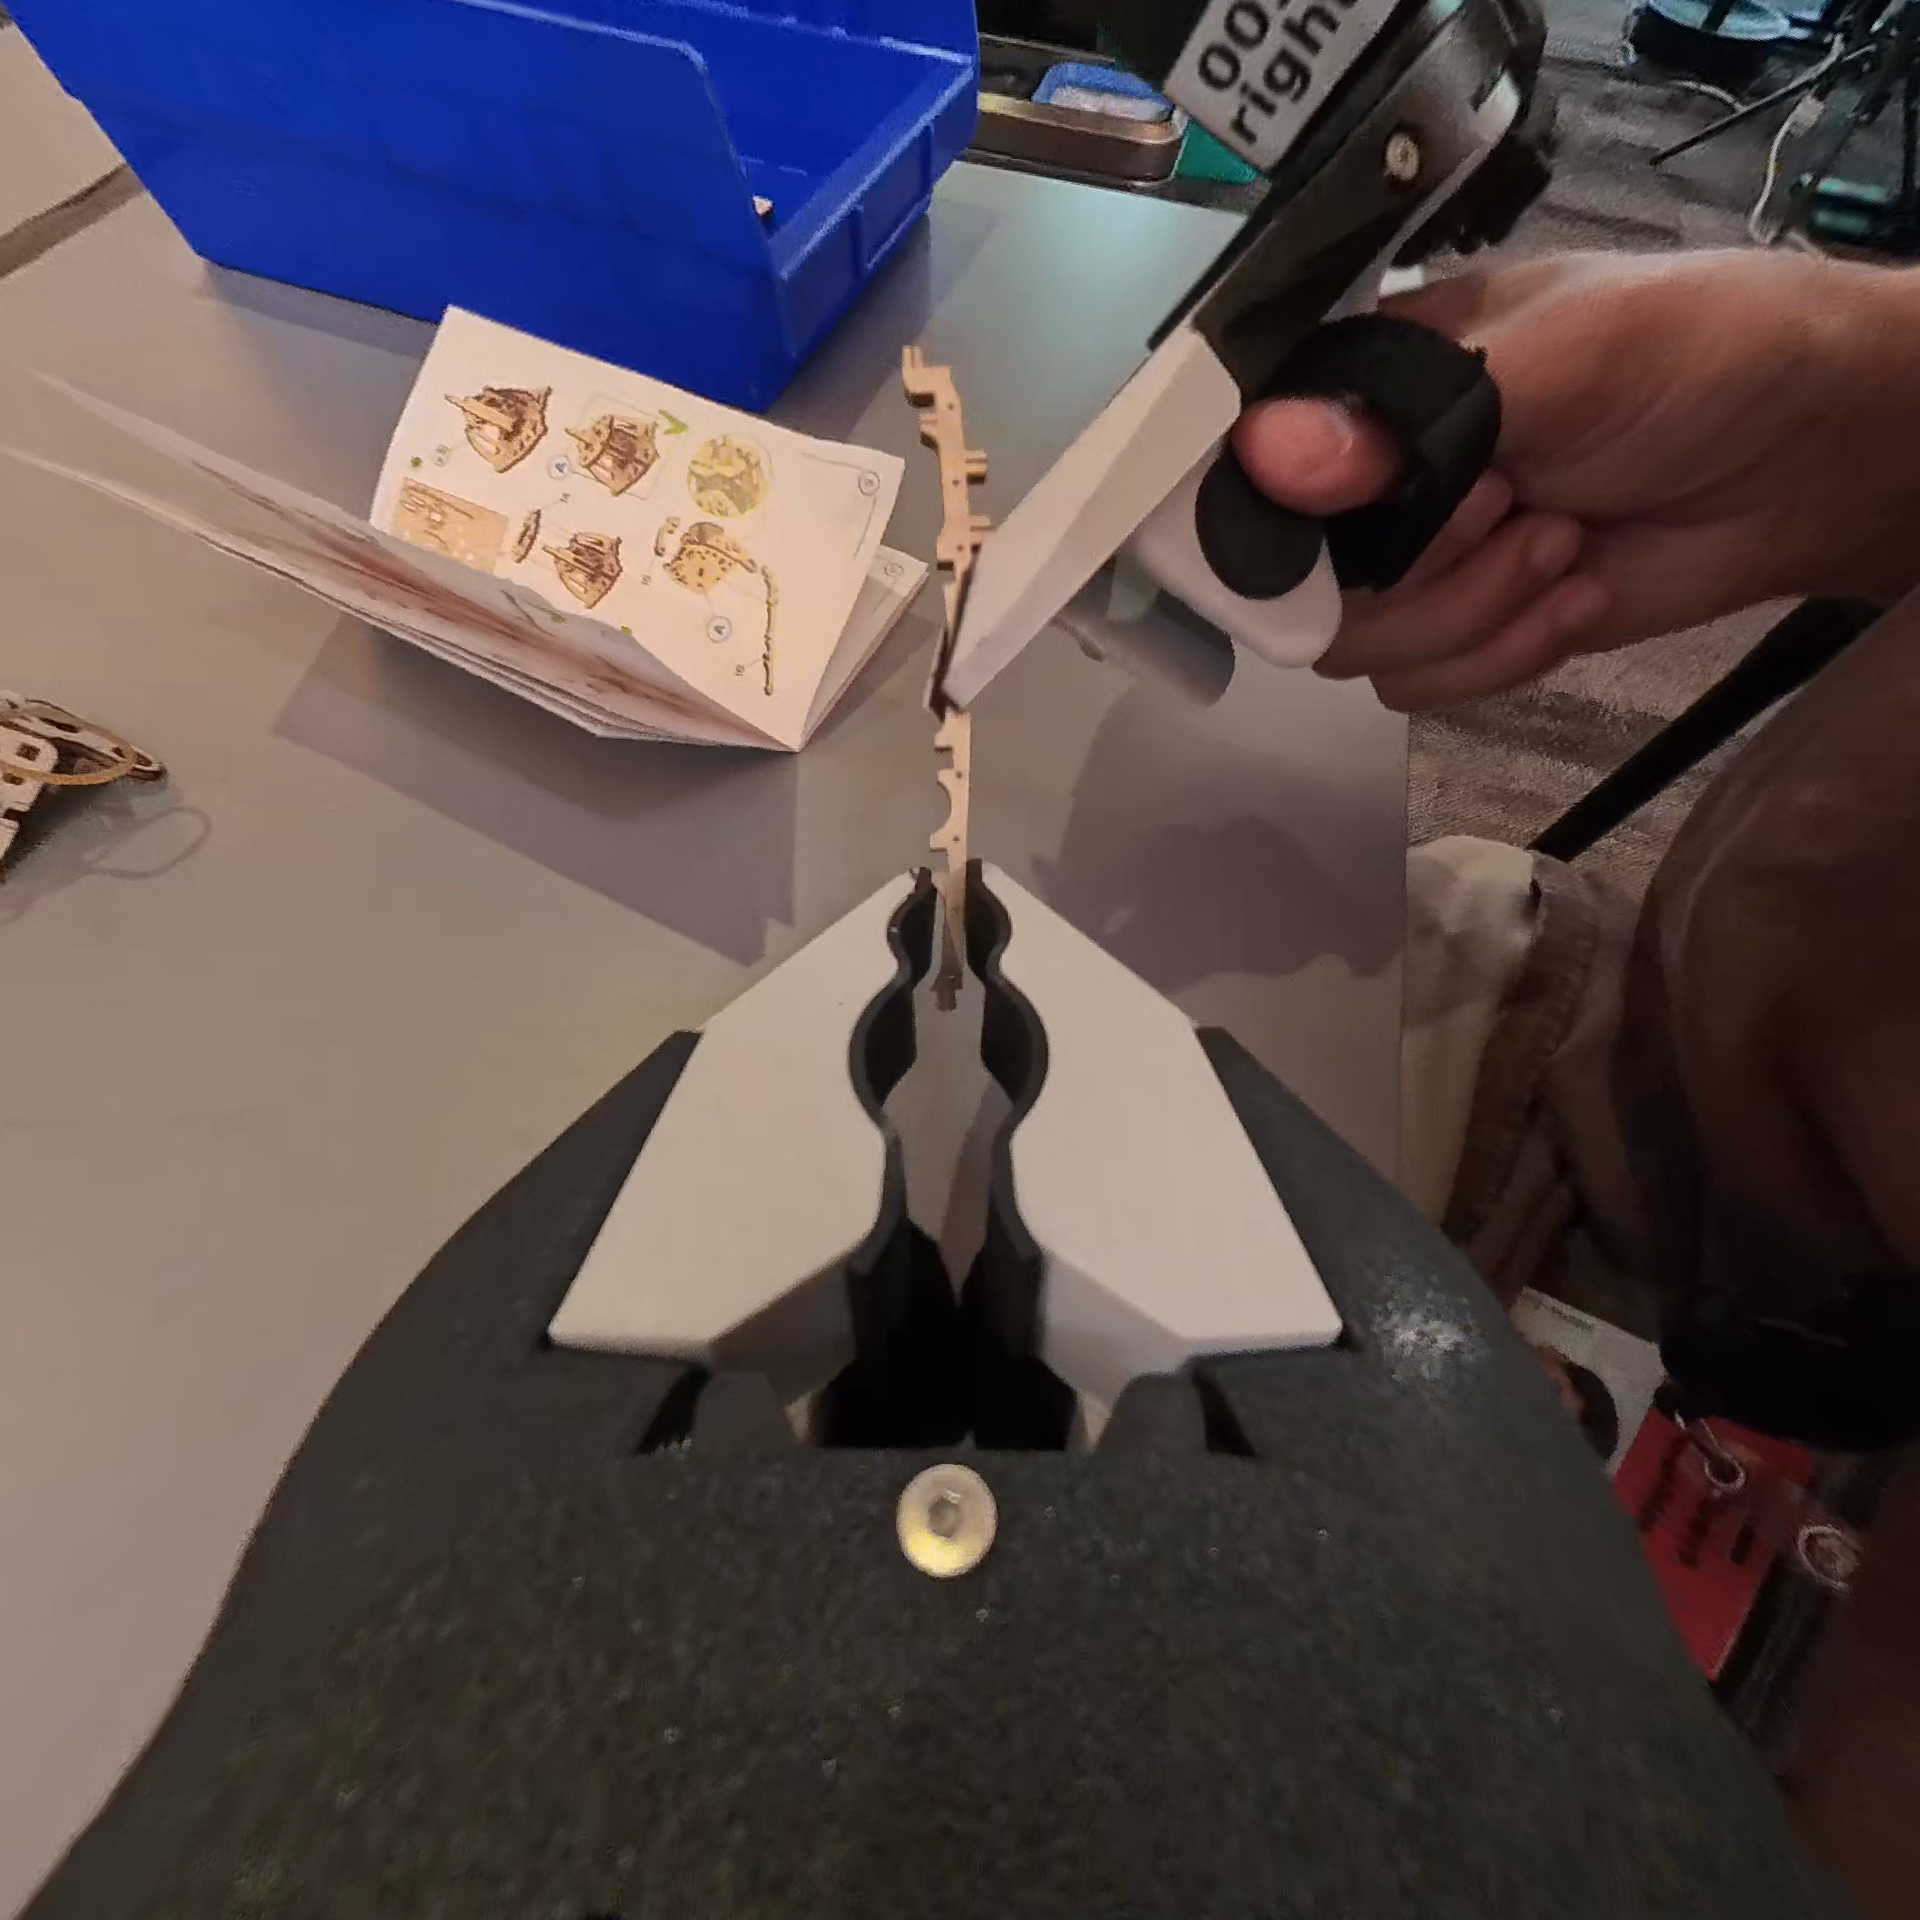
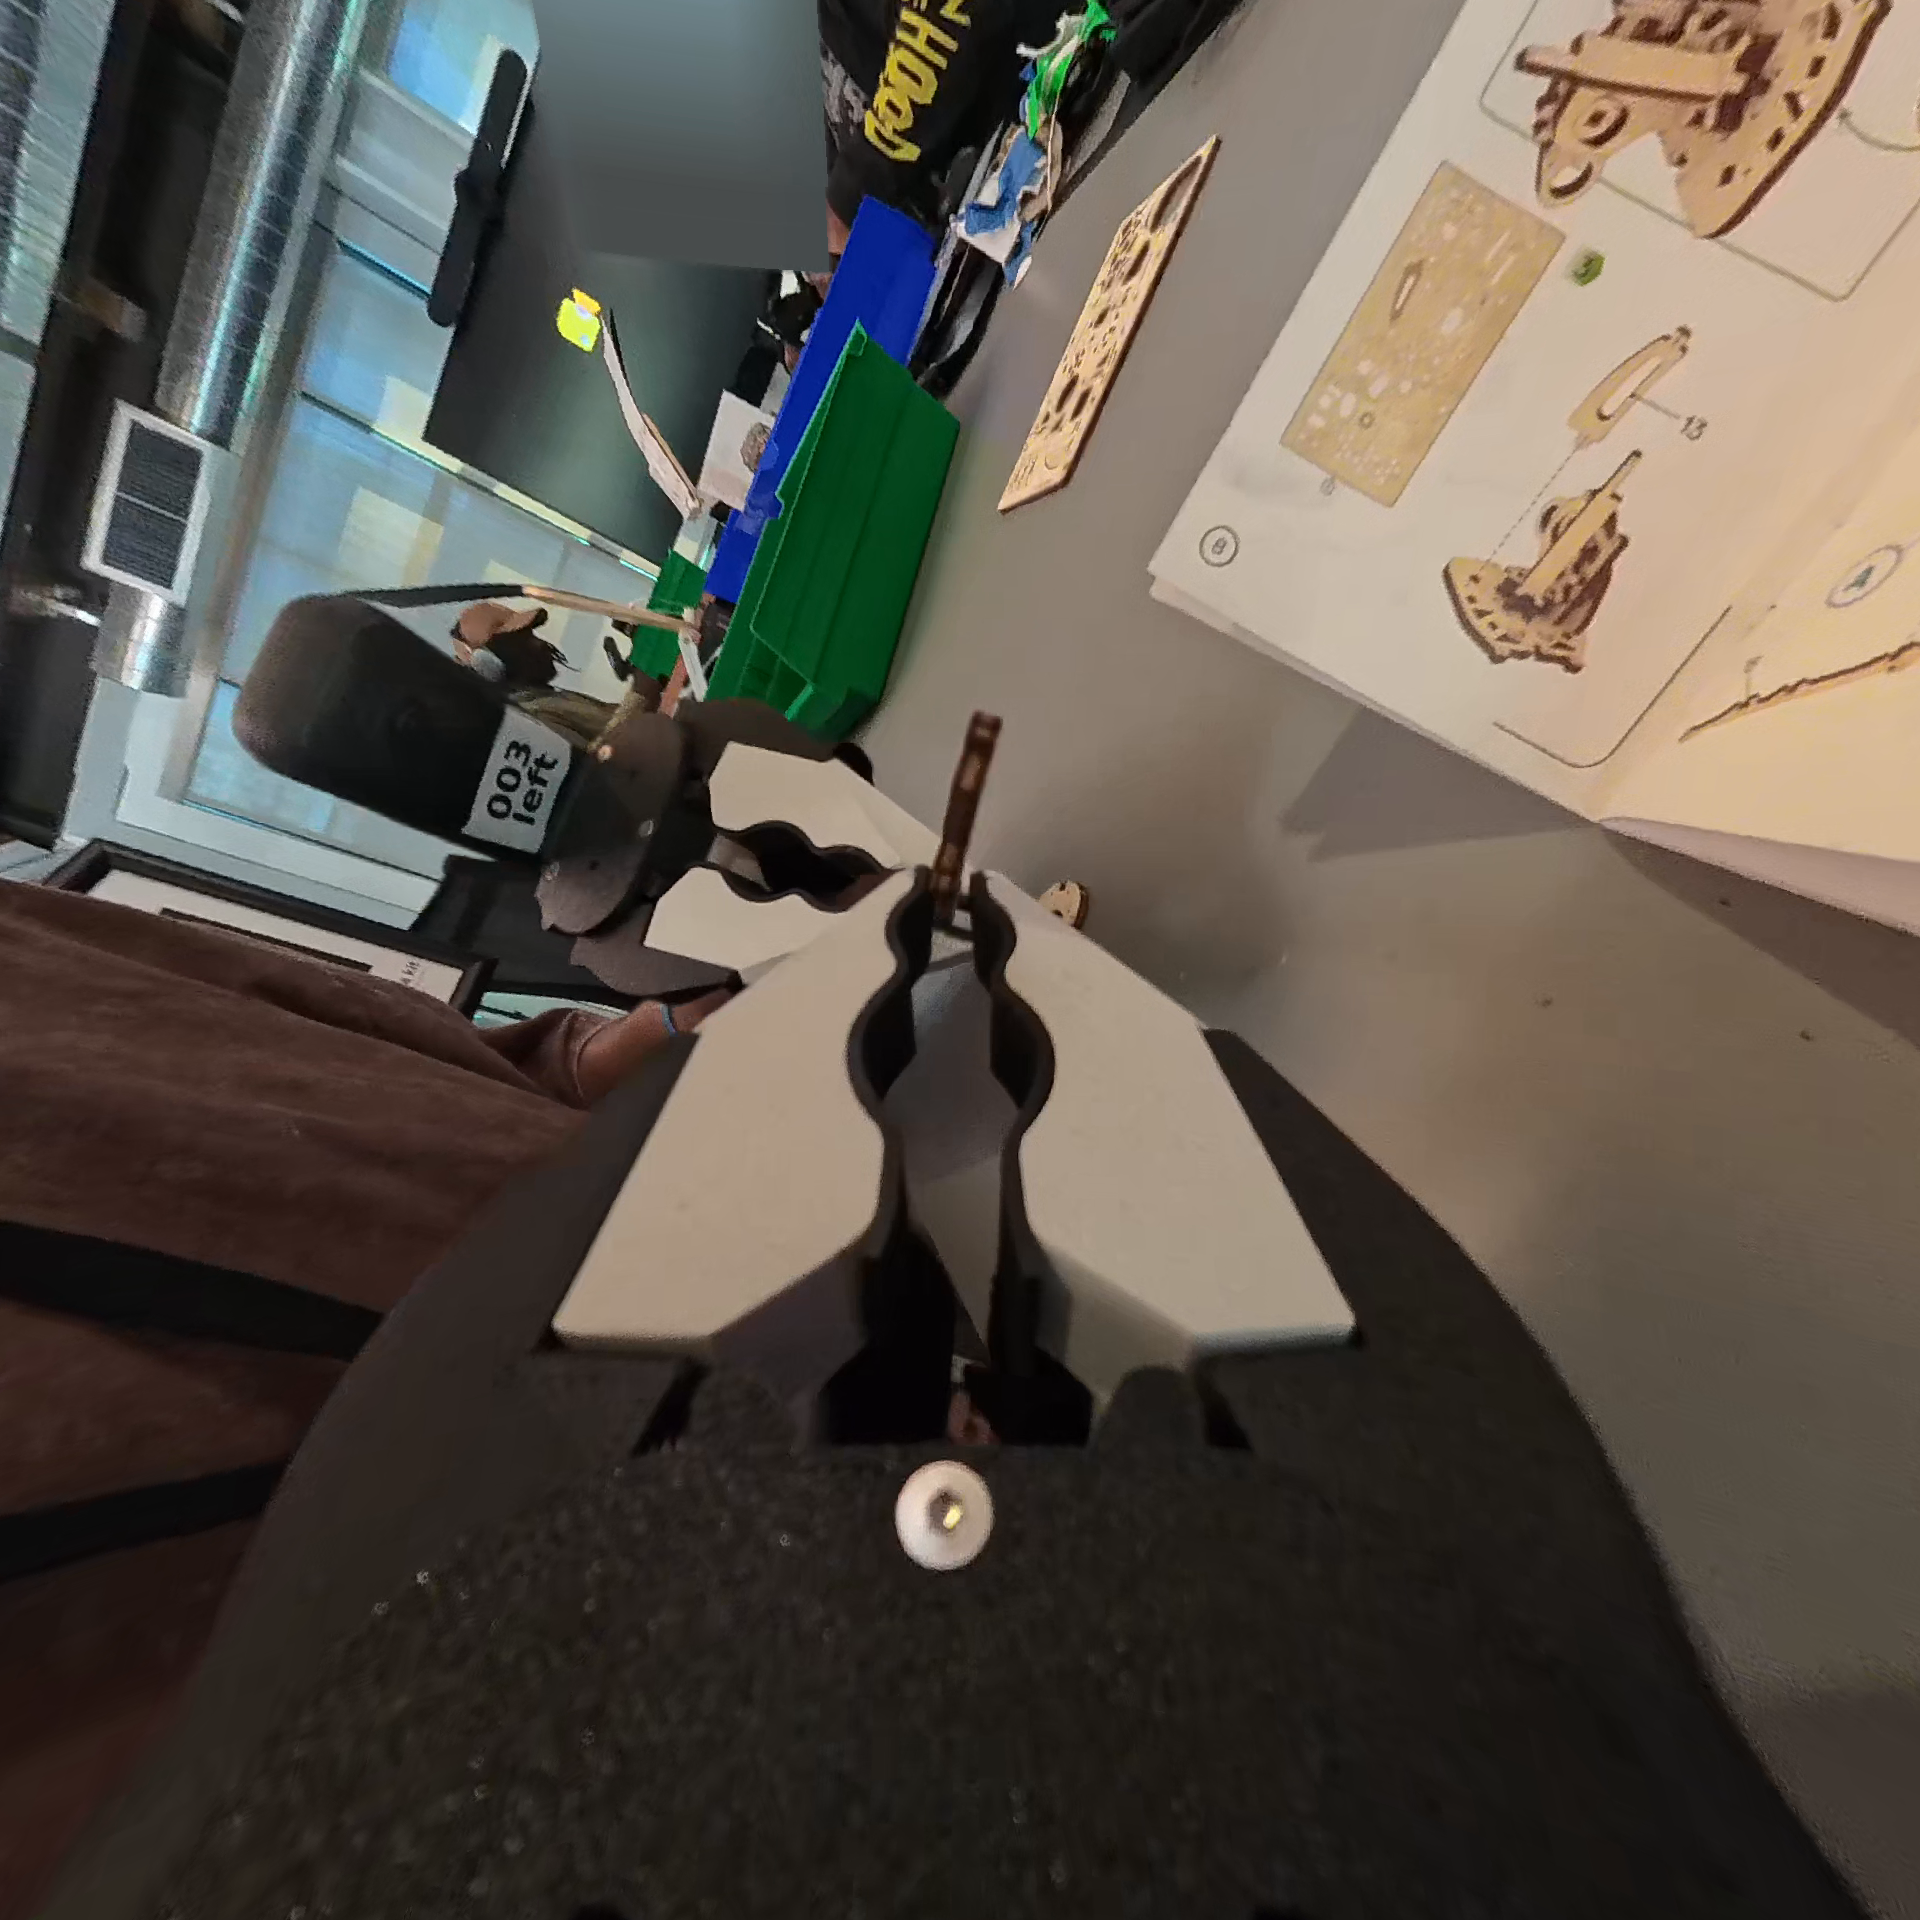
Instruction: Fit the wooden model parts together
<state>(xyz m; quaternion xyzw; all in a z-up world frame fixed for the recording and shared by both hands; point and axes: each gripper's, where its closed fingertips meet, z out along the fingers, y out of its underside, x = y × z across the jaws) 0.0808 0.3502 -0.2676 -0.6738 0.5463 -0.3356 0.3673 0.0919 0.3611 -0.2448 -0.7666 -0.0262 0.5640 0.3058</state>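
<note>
Wooden strip (image 1: 954, 623), thin, pale and notched with small tabs along its edges, stands nearly upright above the grey table (image 1: 416, 1039), its lower end pinched between the closed jaws of the left gripper (image 1: 948, 883). Higher up, the right gripper (image 1: 961, 665) clamps the same strip from the side, jaws pressed onto it. With two grips on one slender laser-cut piece, any twist or opposing pull could snap it at a notch, I judge. Beyond the jaws lies an open instruction booklet (image 1: 644, 540), glossy paper, then a hard blue plastic bin (image 1: 582, 166). Left of them rest other wooden parts (image 1: 52, 758).
</note>
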